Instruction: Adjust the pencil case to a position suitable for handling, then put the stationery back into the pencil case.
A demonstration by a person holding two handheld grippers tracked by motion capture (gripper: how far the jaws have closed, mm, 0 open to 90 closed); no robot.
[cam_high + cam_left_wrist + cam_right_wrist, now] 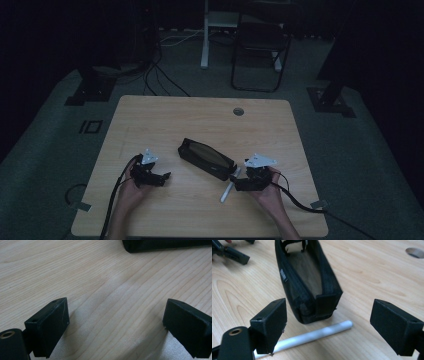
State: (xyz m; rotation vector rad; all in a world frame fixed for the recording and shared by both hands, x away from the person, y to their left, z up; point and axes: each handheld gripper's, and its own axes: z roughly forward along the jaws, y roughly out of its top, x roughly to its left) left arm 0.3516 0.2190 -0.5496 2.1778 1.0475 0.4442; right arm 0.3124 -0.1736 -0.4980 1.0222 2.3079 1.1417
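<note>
surface: pale wood surface [150, 120], with a round hole [238, 111] near its far edge, beyond the case.
case: black open-topped pencil case [206, 158], lying at a slant in the middle of the surface; inside looks bare in the right gripper view [308, 275].
pen: white pen [230, 186], flat on the surface just off the near right end of the case, close to it; whether they touch i cannot tell. in the right gripper view the pen [312, 336] lies crosswise just in front of that end.
right tongs: right tongs [239, 181] sit just right of the pen, beside the case's near end; spread wide, nothing pinched, pen and case end lie between the two black pads [395, 326] but untouched.
left tongs: left tongs [166, 176] left of the case, apart from it; spread wide over bare wood [117, 322], holding nothing.
case from left gripper view: a corner of the case [165, 245] at the top edge.
</note>
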